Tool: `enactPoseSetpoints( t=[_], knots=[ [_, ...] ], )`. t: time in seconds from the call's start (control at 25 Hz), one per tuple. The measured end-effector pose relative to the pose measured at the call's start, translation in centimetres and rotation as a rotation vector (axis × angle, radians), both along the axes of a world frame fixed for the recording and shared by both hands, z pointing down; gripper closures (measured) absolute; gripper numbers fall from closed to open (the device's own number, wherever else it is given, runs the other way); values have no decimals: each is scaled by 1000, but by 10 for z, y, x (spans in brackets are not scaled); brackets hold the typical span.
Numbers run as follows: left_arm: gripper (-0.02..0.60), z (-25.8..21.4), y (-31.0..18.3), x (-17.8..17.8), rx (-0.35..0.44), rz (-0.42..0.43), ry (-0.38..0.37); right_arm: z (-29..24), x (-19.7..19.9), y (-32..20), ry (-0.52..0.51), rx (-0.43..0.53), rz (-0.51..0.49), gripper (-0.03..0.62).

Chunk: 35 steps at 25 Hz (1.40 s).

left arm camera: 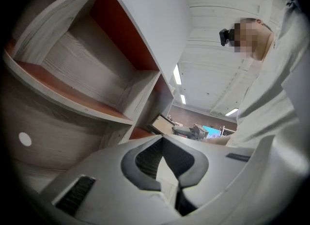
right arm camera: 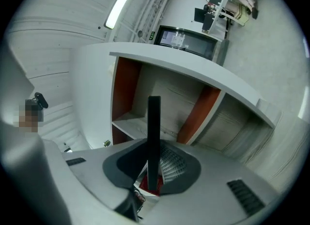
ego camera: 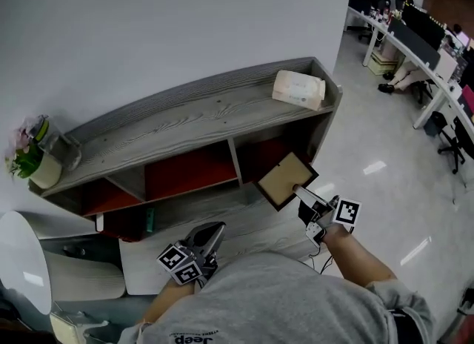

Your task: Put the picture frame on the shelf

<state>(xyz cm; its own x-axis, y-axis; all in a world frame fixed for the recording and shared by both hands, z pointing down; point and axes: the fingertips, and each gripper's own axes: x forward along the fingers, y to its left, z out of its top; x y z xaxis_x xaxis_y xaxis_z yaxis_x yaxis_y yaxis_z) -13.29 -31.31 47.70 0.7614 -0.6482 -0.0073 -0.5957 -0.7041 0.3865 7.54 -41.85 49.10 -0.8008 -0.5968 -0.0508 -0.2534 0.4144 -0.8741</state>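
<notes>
The right gripper [right arm camera: 153, 166] is clamping the picture frame [right arm camera: 154, 122] by one edge. In the right gripper view the frame is showing edge-on as a thin black bar standing between the pads. In the head view the right gripper [ego camera: 302, 194] is holding the picture frame [ego camera: 284, 180] off the floor, tipped onto a corner like a diamond, just in front of the rightmost compartment of the shelf [ego camera: 185, 116]. The frame is showing a plain tan face inside a narrow dark border; no print can be made out on it.

The left gripper [left arm camera: 163, 142] is carrying nothing, its jaws meeting at the tips. In the head view the left gripper [ego camera: 213, 234] is hanging low, before the shelf's middle.

The shelf is grey wood-grain with red-orange inner panels. A tissue pack [ego camera: 298, 89] is lying on its top at the right end, and a flower vase [ego camera: 33, 159] is standing at the left end. The person's grey shirt [ego camera: 281, 302] is showing the word "Jeep".
</notes>
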Motion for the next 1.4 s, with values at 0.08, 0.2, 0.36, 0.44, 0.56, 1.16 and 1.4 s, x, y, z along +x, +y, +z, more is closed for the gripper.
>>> enactPoseSetpoints(
  t=[0.08, 0.2, 0.36, 0.44, 0.56, 1.16, 1.4],
  knots=[
    [574, 2, -3, -4, -9, 21, 3, 9, 0, -1, -13, -53, 41, 514],
    [574, 7, -5, -12, -22, 39, 5, 21, 0, -1, -14, -107, 78, 516],
    [574, 10, -4, -17, -26, 49, 10, 36, -4, 1, -25, -173, 109, 514],
    [574, 12, -2, -18, -31, 51, 14, 41, -5, 0, -44, -211, 133, 514],
    [574, 17, 1, -22, -46, 55, 16, 47, -7, -3, -65, -248, 166, 514],
    [574, 22, 6, -27, -69, 78, 16, 60, -17, -16, -148, -360, 252, 513],
    [574, 24, 8, -35, -74, 64, 16, 67, -23, -21, -174, -393, 265, 513]
  ],
)
